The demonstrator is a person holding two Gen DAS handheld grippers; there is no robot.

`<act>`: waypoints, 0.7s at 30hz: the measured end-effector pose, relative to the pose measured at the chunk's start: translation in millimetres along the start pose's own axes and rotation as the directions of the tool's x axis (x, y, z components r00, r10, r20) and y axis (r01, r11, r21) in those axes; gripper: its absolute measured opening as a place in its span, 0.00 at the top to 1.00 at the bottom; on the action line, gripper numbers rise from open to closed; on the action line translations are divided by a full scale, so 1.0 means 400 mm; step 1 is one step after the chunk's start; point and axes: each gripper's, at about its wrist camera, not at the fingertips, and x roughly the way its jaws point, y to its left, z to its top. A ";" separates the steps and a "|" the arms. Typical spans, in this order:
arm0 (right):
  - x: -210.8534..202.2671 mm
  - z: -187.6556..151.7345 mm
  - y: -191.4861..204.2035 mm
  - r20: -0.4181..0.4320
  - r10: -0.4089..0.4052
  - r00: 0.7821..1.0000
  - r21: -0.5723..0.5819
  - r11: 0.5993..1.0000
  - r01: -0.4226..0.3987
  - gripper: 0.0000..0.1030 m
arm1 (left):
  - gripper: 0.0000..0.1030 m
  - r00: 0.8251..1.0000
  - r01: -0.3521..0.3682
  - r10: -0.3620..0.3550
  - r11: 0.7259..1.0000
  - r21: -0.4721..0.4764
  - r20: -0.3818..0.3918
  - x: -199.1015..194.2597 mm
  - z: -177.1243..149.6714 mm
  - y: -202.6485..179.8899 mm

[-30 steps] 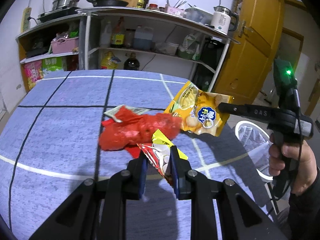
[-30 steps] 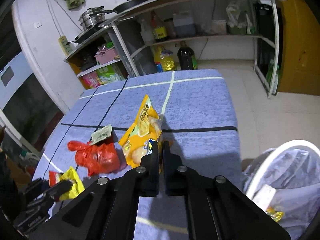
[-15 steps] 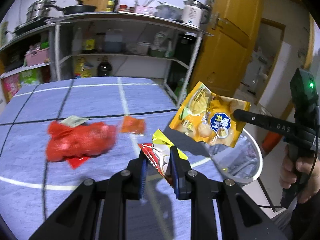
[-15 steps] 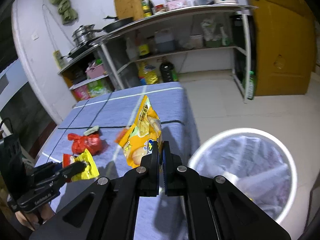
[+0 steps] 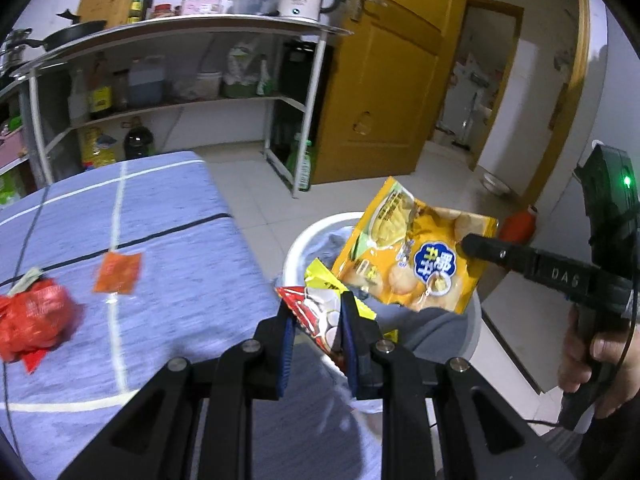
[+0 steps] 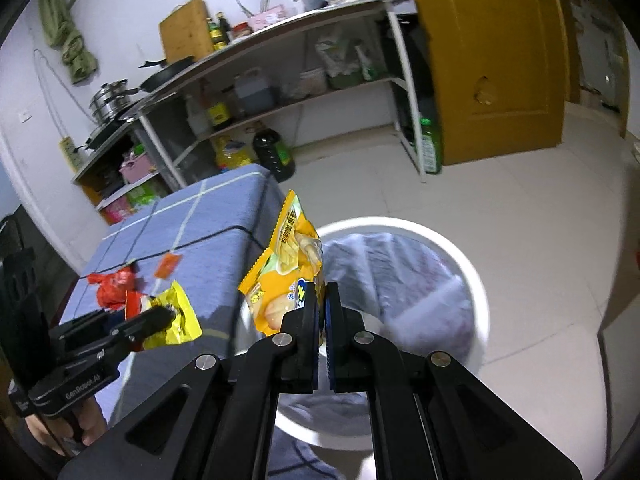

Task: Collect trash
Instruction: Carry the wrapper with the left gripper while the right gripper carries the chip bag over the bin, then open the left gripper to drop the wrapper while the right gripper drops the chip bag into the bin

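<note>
Right wrist view: yellow snack bag [image 6: 286, 276] in right gripper [image 6: 322, 312], seemingly above bin [image 6: 476, 292]

The tablecloth [image 5: 180, 272] is blue-grey, crossed by white and black lines. The snack bag [image 5: 416, 256] is yellow-orange with a blue badge — the wrapper [image 5: 320, 312] red and yellow. White bin [image 6: 476, 280], red plastic bag [image 5: 32, 320].
</note>
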 end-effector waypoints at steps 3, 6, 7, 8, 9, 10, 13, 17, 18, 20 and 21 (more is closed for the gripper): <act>0.004 -0.009 -0.038 -0.016 -0.024 1.000 0.020 0.999 0.025 0.98 | 0.78 1.000 0.023 -0.023 1.000 0.015 -0.021 0.040 0.012 -0.032; 0.013 -0.015 -0.070 -0.038 -0.038 0.999 0.038 0.999 0.039 0.98 | 0.78 0.998 0.042 -0.040 0.999 0.033 -0.051 0.084 0.017 -0.061; 0.016 -0.018 -0.077 -0.043 -0.042 0.998 0.042 0.998 0.044 0.98 | 0.78 0.997 0.044 -0.042 0.998 0.036 -0.060 0.096 0.017 -0.068; 0.019 -0.021 -0.087 -0.052 -0.048 0.998 0.046 0.998 0.050 0.98 | 0.77 0.996 0.047 -0.045 0.998 0.038 -0.072 0.111 0.017 -0.075; 0.023 -0.025 -0.093 -0.059 -0.049 0.997 0.047 0.998 0.052 0.98 | 0.77 0.995 0.051 -0.048 0.998 0.036 -0.083 0.123 0.016 -0.078; 0.028 -0.028 -0.100 -0.068 -0.049 0.997 0.050 0.997 0.053 0.98 | 0.77 0.994 0.052 -0.049 0.998 0.033 -0.094 0.136 0.016 -0.082; 0.039 -0.035 -0.124 -0.090 -0.081 0.993 0.059 0.995 0.086 0.97 | 0.77 0.993 0.052 -0.048 0.998 0.034 -0.111 0.157 0.013 -0.088; 0.040 -0.036 -0.146 -0.093 -0.105 0.990 0.072 0.991 0.112 0.92 | 0.64 0.991 0.058 -0.054 0.998 0.030 -0.120 0.168 0.012 -0.090; 0.038 -0.036 -0.150 -0.090 -0.108 0.990 0.076 0.990 0.115 0.90 | 0.57 0.991 0.061 -0.058 0.998 0.026 -0.117 0.166 0.012 -0.089; 0.036 -0.036 -0.153 -0.086 -0.109 0.990 0.081 0.990 0.116 0.85 | 0.55 0.992 0.069 -0.067 0.997 0.016 -0.110 0.163 0.013 -0.087; 0.033 -0.036 -0.154 -0.084 -0.110 0.990 0.082 0.990 0.116 0.82 | 0.55 0.992 0.069 -0.067 0.998 0.015 -0.107 0.161 0.012 -0.088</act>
